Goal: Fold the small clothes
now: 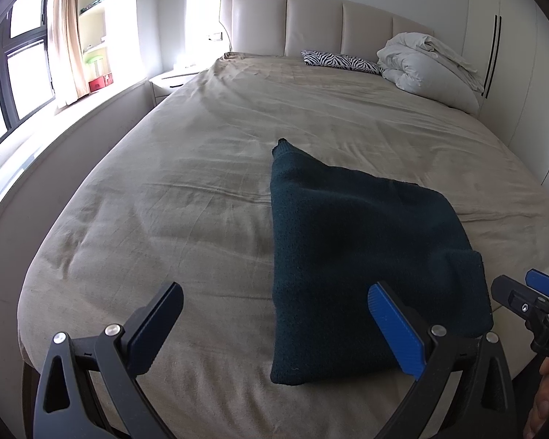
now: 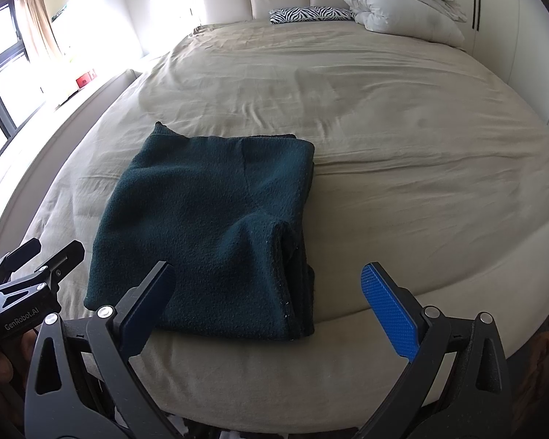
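Observation:
A dark green knitted garment lies folded into a rough rectangle near the foot of the beige bed; in the right wrist view the garment shows stacked layers along its right edge. My left gripper is open above the bed's front edge, its right finger over the garment's near side, nothing held. My right gripper is open too, hovering just in front of the garment's near edge, nothing between its fingers. Each gripper shows in the other view: right gripper, left gripper.
A white bundled duvet and a zebra-print pillow lie at the headboard end. A window with curtain and a ledge run along the left; wardrobe doors stand on the right. A hand holds the right gripper.

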Motion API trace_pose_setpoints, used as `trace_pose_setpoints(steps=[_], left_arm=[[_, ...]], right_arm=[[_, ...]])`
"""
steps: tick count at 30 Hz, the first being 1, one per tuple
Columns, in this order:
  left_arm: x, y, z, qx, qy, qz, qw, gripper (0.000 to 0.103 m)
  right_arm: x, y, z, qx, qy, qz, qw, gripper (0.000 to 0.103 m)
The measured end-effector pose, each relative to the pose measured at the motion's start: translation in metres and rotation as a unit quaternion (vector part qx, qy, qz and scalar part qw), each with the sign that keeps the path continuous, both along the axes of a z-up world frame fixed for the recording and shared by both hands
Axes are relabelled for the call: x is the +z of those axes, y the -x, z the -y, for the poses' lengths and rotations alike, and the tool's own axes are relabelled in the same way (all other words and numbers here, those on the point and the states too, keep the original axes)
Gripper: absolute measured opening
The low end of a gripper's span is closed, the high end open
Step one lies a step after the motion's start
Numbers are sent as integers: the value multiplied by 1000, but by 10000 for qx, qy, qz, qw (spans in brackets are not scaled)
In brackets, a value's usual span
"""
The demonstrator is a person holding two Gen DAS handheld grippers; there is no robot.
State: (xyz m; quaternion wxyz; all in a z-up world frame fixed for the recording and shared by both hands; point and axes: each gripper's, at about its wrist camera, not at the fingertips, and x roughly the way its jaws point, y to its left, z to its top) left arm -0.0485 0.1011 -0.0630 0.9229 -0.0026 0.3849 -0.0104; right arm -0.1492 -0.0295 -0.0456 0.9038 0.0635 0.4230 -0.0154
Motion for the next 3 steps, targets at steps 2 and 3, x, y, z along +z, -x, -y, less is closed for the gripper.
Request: trace_pose_setpoints(steps=[2,3], left_arm=[[0,0,1,5,-50,25,10000,103],[0,0,1,15,-54,28,10000,103]], right_arm=[[0,0,0,-8,-13,-12,10000,103],[-1,1,0,-13,-18,-14,10000,103]])
